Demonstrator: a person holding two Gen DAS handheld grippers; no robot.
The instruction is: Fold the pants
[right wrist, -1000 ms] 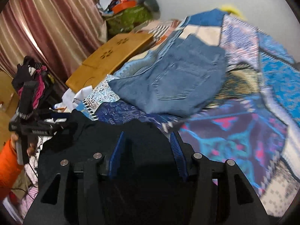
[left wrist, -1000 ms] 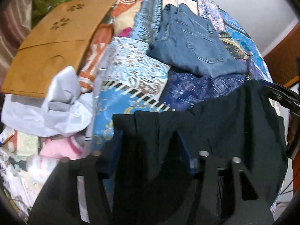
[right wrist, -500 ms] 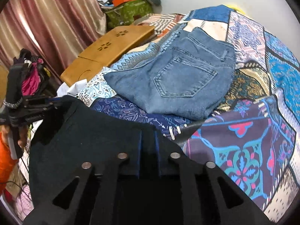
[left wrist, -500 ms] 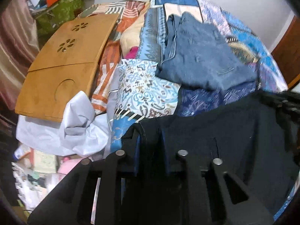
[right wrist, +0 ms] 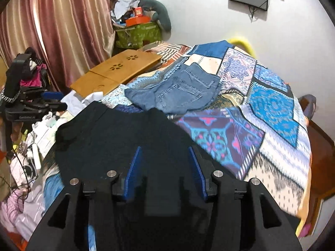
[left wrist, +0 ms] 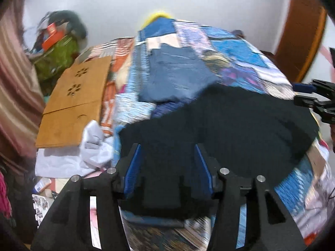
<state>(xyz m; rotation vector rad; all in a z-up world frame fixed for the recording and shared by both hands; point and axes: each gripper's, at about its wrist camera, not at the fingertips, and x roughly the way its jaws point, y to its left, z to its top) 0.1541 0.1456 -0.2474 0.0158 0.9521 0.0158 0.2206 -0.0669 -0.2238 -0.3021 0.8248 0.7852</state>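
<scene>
Bed with patchwork quilt (right wrist: 272,108) fills both views, ahead of and below each claw. Curtain (right wrist: 62,21) far left of the right claw; wall behind the bed.

Black pants (right wrist: 117,138) lie spread flat on the near part of the quilt, directly ahead of both claws, running from one claw across to the other. In the left wrist view the same dark cloth (left wrist: 230,121) reaches right toward the other claw at the frame edge.

Folded blue jeans (right wrist: 184,92) sit beyond the black pants, further up the bed, apparently a finished piece. Wooden lap tray (right wrist: 117,71) ahead-left of the right claw, off the quilt's edge. White crumpled cloth or bag (left wrist: 94,146) just left of the left claw.

Left claw (left wrist: 167,163): blue pads apart, jaws opening, nothing pinched; black cloth lies under and beyond the gap. Left view is blurred. Right claw (right wrist: 165,167): same, jaws opening at a middling width, pads clear of fabric as far as I can tell.

Judgement: a fold or lay-down of the black pants looks just released; both claws are free above the near edge. Next move likely calls for picking fresh grip points on one edge, both claws pinching through all layers at matched spots, then carrying that edge over evenly to halve the pants.
</scene>
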